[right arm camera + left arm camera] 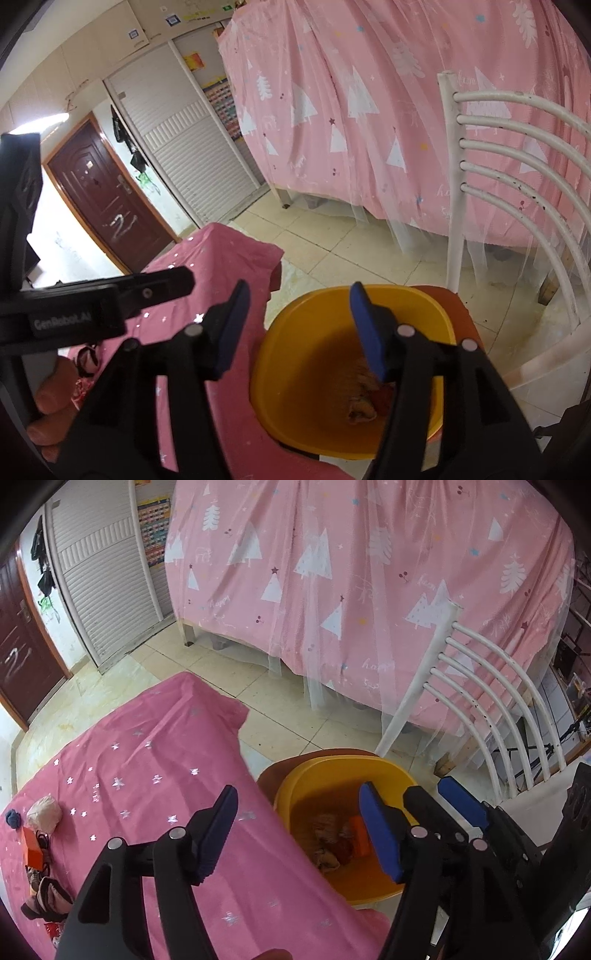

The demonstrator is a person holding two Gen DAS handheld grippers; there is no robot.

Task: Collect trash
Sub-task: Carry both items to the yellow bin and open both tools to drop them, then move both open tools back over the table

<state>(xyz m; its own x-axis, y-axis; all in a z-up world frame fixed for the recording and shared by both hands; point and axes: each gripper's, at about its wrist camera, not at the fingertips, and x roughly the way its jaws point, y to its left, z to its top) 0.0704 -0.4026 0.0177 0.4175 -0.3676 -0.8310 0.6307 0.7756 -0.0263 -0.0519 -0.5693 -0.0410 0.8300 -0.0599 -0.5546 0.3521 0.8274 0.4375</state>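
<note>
The left hand-held gripper (299, 834) stands released, its blue-padded jaws spread wide with nothing between them, above the edge where the pink star-printed cloth on the worktop (147, 760) meets the round yellow plastic basin (317, 779). The right hand-held gripper (299, 332) is likewise released and empty, poised over the same basin's near rim. Inside the basin lie crumpled pale paper scraps (327, 845) with a small orange box (359, 834) standing roughly upright, its long axis pointing toward the far rim. Only the left wrist view shows the trash left on the cloth: a crumpled white paper ball (44, 814), a blue wad (13, 818) and a flat orange card (31, 845). The right wrist view alone shows fingers (51, 402) at the lower left.
</note>
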